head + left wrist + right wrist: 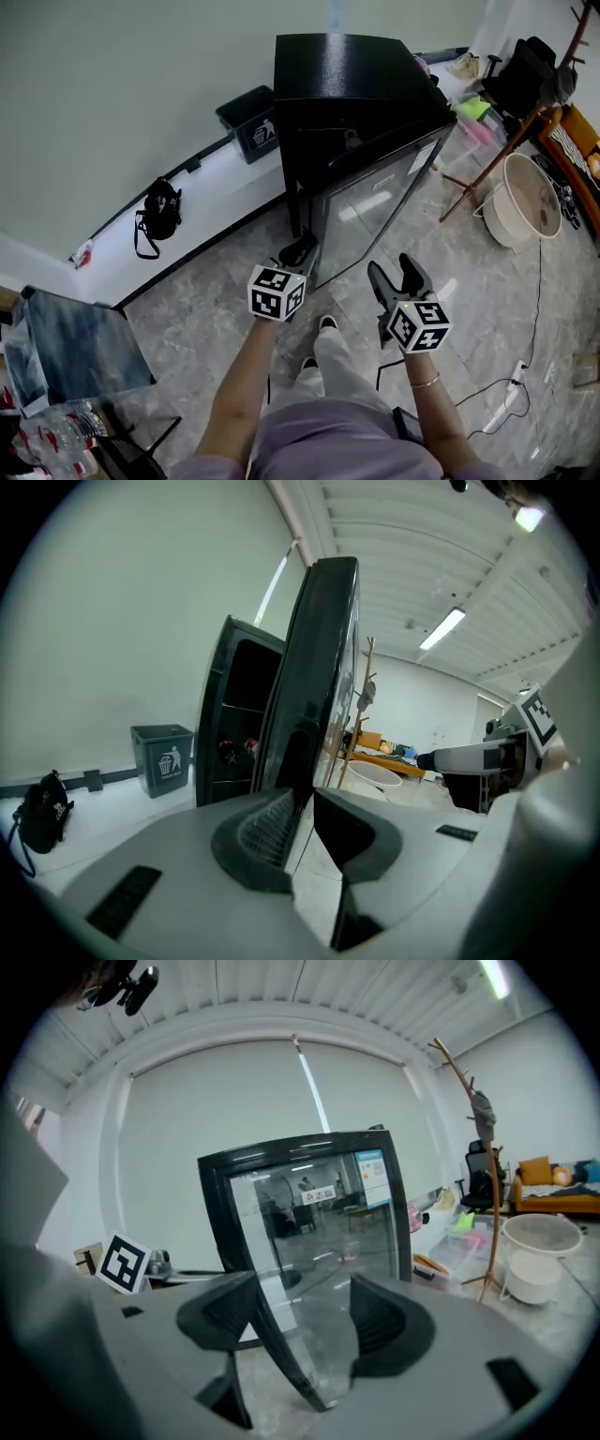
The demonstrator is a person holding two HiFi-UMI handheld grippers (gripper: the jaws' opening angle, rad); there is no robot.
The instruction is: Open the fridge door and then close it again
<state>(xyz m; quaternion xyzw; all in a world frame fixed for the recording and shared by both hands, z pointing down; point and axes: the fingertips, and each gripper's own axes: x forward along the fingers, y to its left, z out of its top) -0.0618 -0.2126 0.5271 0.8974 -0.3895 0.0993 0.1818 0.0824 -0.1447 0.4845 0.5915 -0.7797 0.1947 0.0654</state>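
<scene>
Black fridge [347, 84] stands upright, its glass door [370, 211] ajar

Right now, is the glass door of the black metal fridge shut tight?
No, the glass door stands swung away from the black metal fridge, leaving its dark inside open to view.

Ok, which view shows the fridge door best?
The right gripper view: the door faces it, frame and glass nearly whole. The left gripper view shows it edge-on; the head view looks steeply down on it.
</scene>
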